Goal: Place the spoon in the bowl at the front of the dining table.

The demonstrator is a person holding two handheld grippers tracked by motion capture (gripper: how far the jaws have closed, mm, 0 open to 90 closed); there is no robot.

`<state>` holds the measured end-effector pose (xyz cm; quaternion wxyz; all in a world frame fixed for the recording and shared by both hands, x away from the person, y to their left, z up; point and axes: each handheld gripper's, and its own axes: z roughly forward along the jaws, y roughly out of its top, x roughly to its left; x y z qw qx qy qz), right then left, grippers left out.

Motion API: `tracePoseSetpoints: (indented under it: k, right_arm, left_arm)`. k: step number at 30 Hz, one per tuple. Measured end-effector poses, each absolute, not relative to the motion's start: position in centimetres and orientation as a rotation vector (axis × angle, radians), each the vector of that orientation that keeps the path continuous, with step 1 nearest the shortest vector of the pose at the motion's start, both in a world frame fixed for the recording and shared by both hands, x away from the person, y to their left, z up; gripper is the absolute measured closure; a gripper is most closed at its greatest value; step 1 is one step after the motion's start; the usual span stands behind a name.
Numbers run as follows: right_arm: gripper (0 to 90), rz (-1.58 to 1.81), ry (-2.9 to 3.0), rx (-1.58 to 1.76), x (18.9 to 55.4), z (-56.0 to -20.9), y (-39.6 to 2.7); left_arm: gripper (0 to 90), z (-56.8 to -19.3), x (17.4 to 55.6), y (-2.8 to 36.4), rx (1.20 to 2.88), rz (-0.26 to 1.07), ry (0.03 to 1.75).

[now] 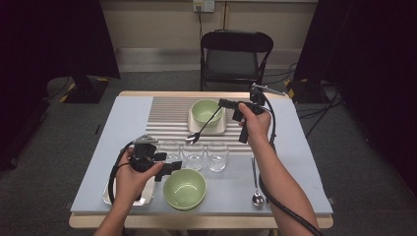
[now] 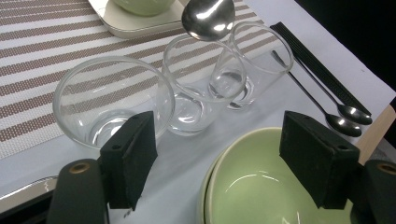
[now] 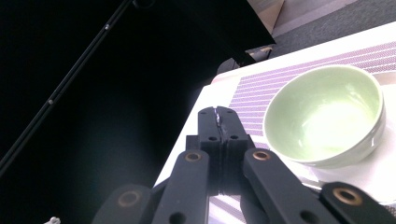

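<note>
My right gripper [image 1: 227,103] was clamped on the handle end of a spoon [image 1: 201,127], jaws pressed together with a sliver of metal showing between them in the right gripper view. The spoon slanted down from the gripper, and its bowl [image 2: 208,18] hung just above the middle glass [image 1: 193,155], on the far side of it. That glass stood in a row of three: one glass [image 1: 169,150] to its left, another [image 1: 217,156] to its right. My left gripper [image 1: 167,169] sat low just left of the near green bowl [image 1: 184,189], its jaws standing wide apart with nothing between them (the bowl's rim [image 2: 219,163] showed between them beyond). The far bowl [image 1: 206,112] sat behind the glasses on a small tray [image 1: 196,129]. A second spoon [image 1: 256,184] lay on the table, right of the near bowl.
</note>
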<state>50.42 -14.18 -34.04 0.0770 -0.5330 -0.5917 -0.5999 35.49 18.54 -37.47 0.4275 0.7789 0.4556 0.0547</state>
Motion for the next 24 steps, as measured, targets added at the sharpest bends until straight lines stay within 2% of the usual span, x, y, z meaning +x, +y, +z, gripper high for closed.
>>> tracePoseSetpoints:
  k: [24]
  right_arm:
    - [90.0,-1.829,-1.796,-1.681,51.9,-33.8,-15.0]
  left_arm:
    - [26.3,-38.6,35.0,20.5,1.943,0.106,1.159]
